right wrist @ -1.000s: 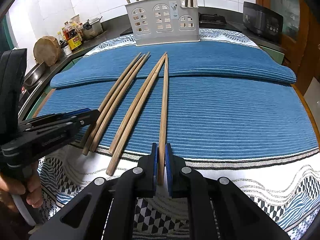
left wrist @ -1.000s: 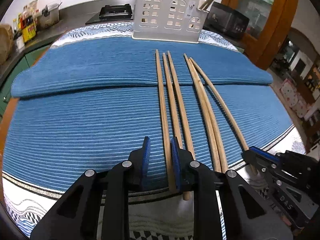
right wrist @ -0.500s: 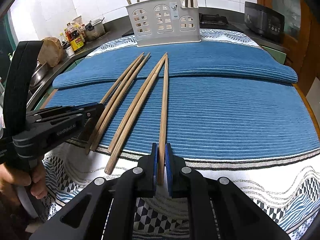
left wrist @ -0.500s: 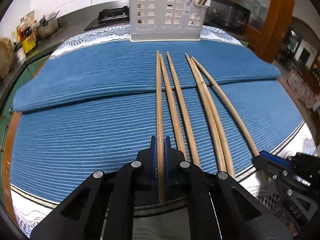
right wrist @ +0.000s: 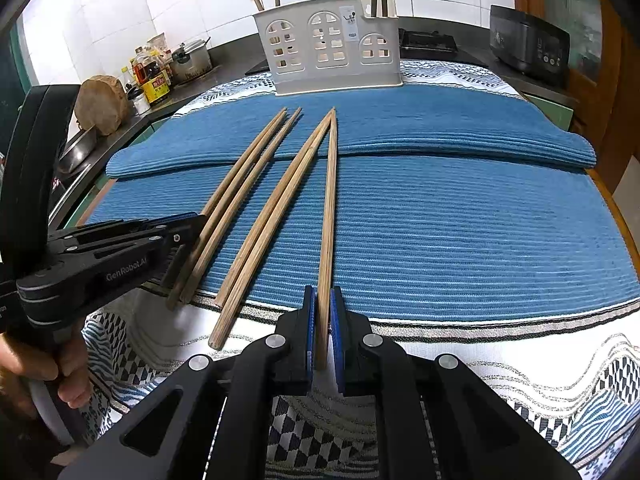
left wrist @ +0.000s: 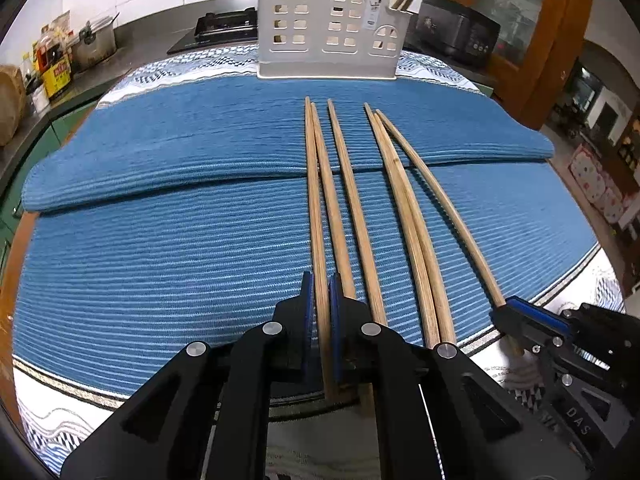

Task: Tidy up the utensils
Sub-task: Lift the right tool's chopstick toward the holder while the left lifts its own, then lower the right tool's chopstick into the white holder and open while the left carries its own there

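Several long wooden chopsticks lie side by side on a blue ribbed mat (left wrist: 160,240), pointing toward a white utensil holder (left wrist: 328,28) at the far edge. My left gripper (left wrist: 319,280) is shut on the leftmost chopstick (left wrist: 314,200) near its close end. My right gripper (right wrist: 320,294) is shut on the rightmost chopstick (right wrist: 330,200) near its close end. The holder (right wrist: 328,44) holds a few upright chopsticks. Each gripper shows in the other's view: the right one (left wrist: 520,320) and the left one (right wrist: 180,228).
A patterned white cloth (right wrist: 520,380) lies under the mat. Behind the holder are a stove (left wrist: 224,28), a dark appliance (right wrist: 528,44), a pot and bottles (right wrist: 160,72) and a wooden block (right wrist: 100,104) on the counter.
My left gripper moved left over the leftmost chopstick and closed on it. My right gripper has stayed shut on its chopstick.
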A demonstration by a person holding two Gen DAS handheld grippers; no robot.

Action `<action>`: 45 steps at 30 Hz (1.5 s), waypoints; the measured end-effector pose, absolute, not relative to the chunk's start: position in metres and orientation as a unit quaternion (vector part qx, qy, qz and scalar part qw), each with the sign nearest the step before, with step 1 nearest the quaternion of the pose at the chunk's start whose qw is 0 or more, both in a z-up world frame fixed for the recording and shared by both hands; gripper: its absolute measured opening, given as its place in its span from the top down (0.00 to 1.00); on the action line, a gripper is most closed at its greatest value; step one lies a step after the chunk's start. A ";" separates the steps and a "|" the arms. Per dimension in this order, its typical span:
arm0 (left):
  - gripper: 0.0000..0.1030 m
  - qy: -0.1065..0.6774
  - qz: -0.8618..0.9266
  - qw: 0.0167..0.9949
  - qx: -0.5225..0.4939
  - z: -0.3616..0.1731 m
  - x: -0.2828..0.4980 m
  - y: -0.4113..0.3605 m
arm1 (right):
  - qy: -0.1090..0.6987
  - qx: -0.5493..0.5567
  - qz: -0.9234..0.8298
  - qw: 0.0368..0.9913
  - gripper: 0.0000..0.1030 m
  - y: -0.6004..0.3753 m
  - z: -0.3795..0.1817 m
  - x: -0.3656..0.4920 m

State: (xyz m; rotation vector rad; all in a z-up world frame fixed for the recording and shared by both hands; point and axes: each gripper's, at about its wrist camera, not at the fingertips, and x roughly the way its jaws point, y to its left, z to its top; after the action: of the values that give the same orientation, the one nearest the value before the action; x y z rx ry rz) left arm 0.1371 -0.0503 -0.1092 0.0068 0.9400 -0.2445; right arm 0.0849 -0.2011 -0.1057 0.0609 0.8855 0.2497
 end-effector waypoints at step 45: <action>0.95 0.354 -0.170 0.919 -0.032 -0.016 0.151 0.003 | 0.272 -0.031 0.175 0.946 0.94 -0.188 0.061 0.125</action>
State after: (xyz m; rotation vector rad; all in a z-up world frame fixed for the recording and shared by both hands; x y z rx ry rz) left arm 0.1507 0.0029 -0.0159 -0.0656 0.7279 -0.3493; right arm 0.1252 -0.1885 0.0613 -0.0633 0.5550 0.3572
